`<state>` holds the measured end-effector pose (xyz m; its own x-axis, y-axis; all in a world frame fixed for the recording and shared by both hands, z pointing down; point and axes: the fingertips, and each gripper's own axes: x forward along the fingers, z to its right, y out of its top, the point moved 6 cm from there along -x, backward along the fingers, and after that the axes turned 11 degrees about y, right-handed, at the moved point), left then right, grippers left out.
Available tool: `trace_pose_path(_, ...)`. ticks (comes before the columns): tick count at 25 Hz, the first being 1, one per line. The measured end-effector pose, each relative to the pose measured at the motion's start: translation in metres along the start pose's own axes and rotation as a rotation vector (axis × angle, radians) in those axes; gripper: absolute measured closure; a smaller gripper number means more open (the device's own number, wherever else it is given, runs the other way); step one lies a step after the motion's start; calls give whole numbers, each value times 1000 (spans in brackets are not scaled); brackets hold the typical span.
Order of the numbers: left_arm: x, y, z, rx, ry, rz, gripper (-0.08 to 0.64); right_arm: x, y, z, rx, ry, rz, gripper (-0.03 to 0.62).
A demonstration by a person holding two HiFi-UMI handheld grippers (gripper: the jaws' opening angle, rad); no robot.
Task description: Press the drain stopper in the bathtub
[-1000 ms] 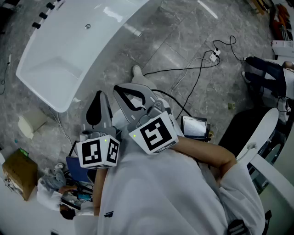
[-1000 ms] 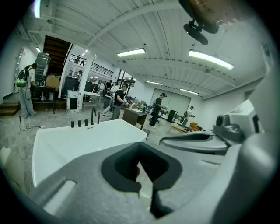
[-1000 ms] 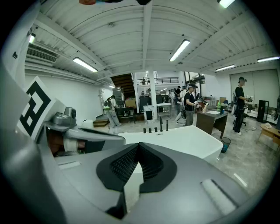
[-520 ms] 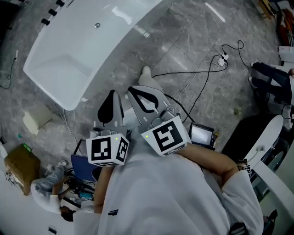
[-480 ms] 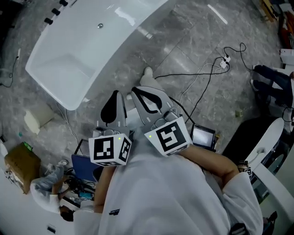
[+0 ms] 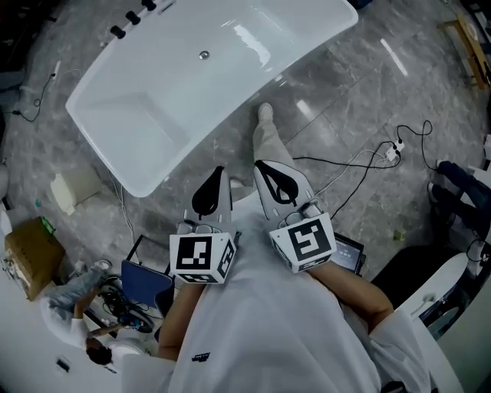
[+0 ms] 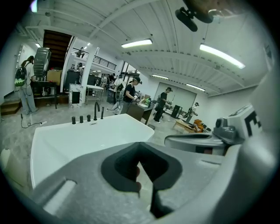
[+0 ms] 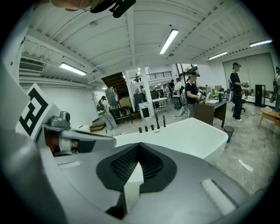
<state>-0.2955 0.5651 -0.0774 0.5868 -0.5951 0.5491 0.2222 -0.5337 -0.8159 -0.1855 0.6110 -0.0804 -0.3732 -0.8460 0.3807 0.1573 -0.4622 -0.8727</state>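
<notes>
The white bathtub (image 6: pixel 184 84) stands on the grey stone floor ahead of me. Its small round metal drain stopper (image 6: pixel 204 54) sits in the tub's bottom, near the black taps (image 6: pixel 134 17). My left gripper (image 6: pixel 219 171) and right gripper (image 6: pixel 260 163) are held side by side at waist height, short of the tub's near rim, both shut on nothing. The left gripper view looks over the left gripper (image 7: pixel 146 175) onto the tub (image 7: pixel 83 140). The right gripper view shows the right gripper (image 8: pixel 133 175) and the tub (image 8: pixel 183 135); the stopper is hidden in both.
Black and white cables (image 6: pixel 360 165) run over the floor at right to a power strip (image 6: pixel 397 146). A small screen (image 6: pixel 349 252) lies beside my right arm. A cardboard box (image 6: pixel 31 257), a pale block (image 6: pixel 73 190) and clutter sit at left. My shoe (image 6: pixel 265 115) nears the tub.
The view has swung so the bathtub now lies more central and closer to both grippers. The grippers stay shut and side by side.
</notes>
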Motion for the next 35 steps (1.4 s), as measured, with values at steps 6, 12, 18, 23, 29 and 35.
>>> trace_pose_path(6,105,49,-8,-33,52,-69,561,66,48,112,32,42,-26,589)
trace_pose_path(12,219,115,-14,-90,163,-129,561,132,95,220,32,180,-114,589)
trace_pose_path(18,295,143,-24,-167,239,-188,561,191,123,307,6,239,-179,589)
trace_pose_path(23,343,147,-44,-201,250,-225,560,240,128,339,-11,260,-200,589)
trace_pose_path(29,406,133,-86,-226,277,-269,561,304,110,361,-13,274,-234,589)
trace_pose_path(35,467,105,-117,-251,279,-297,561,359,78,389,-16,264,-252,589)
